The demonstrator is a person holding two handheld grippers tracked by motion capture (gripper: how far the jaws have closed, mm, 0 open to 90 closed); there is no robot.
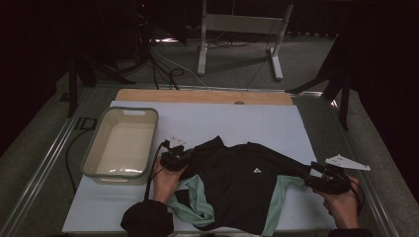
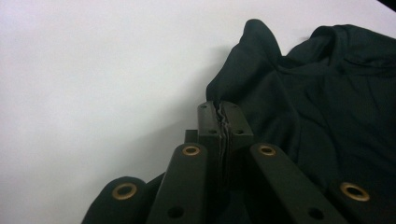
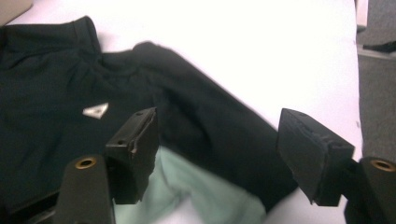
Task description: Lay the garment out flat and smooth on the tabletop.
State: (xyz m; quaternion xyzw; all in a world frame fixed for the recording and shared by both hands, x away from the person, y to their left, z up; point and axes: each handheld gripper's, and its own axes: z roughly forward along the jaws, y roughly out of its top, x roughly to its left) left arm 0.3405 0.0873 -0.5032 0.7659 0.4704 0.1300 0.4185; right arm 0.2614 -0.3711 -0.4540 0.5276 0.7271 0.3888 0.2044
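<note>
**A:** Looking at the black shirt [image 1: 242,182] first: where does it lie?

**B:** Spread on the white desk [image 1: 257,123], just right of the beige tub [image 1: 121,143], collar toward the far edge, hem toward the person. Its mint-green sleeve panels [image 1: 197,202] show on both sides. A small pale logo [image 1: 257,171] sits on the chest.

**A:** And its long axis right now?

**B:** Sleeve to sleeve, running away from the tub. The right sleeve [image 1: 291,170] is drawn out straight toward the far side from the tub; the left one is bunched.

**A:** Left tongs?

**B:** The left tongs [image 1: 174,160] sit at the shirt's tub-side shoulder. In the left gripper view the left tongs [image 2: 223,122] are closed tight, with a thin fold of black cloth pinched between the pads.

**A:** Right tongs?

**B:** The right tongs [image 1: 316,180] are at the end of the outstretched sleeve. In the right gripper view the right tongs [image 3: 217,149] stand wide apart, the sleeve lying between and below the jaws. I judge they have hold of nothing; whether a pad brushes the cloth I cannot tell.

**A:** So what does the next move turn on?

**B:** Probably the sleeve end lying straight ahead of the open right tongs, the nearer hand to it, while the left pins the opposite shoulder.
</note>
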